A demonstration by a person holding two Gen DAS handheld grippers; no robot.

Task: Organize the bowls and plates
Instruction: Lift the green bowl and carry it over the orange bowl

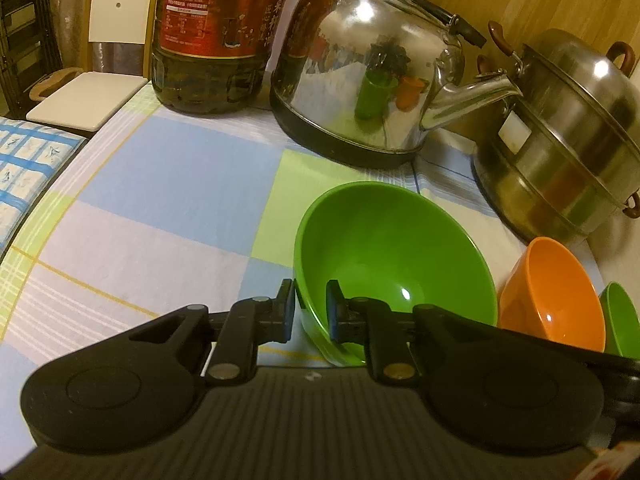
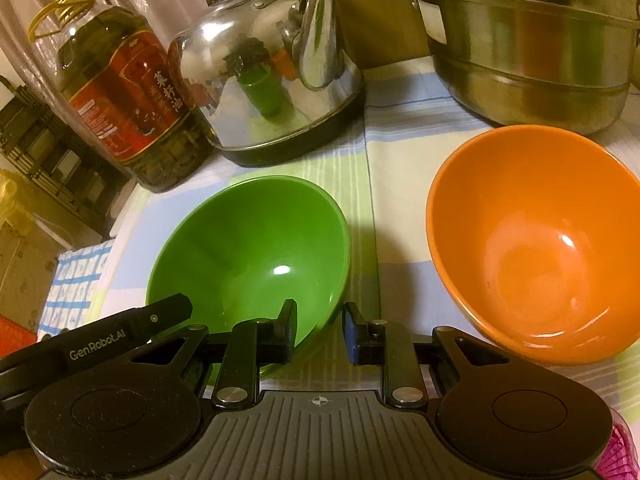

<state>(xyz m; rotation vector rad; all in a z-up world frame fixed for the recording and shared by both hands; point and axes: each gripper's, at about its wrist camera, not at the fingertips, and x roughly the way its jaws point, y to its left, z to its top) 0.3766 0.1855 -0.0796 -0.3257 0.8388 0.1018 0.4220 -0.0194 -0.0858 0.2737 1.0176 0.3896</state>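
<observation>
A green bowl [image 1: 392, 256] stands on the checked tablecloth, and my left gripper [image 1: 310, 312] has its fingers on either side of the bowl's near rim, one inside and one outside. The same green bowl [image 2: 256, 248] shows in the right wrist view, with the left gripper's body [image 2: 104, 340] at its left rim. My right gripper [image 2: 320, 332] is open, with its left finger inside the green bowl's near right rim and its right finger outside it. An orange bowl [image 2: 536, 248] stands to the right; it also shows in the left wrist view [image 1: 552, 292]. A second green bowl [image 1: 622, 320] peeks out behind the orange bowl.
A steel kettle [image 1: 368, 76] and a large oil bottle [image 1: 216, 36] stand at the back of the table; a steel steamer pot [image 1: 568, 152] is at the back right. In the right wrist view they are the kettle [image 2: 272, 72], bottle [image 2: 124, 96] and pot [image 2: 528, 44]. A white chair [image 1: 88, 96] is beyond the table's left edge.
</observation>
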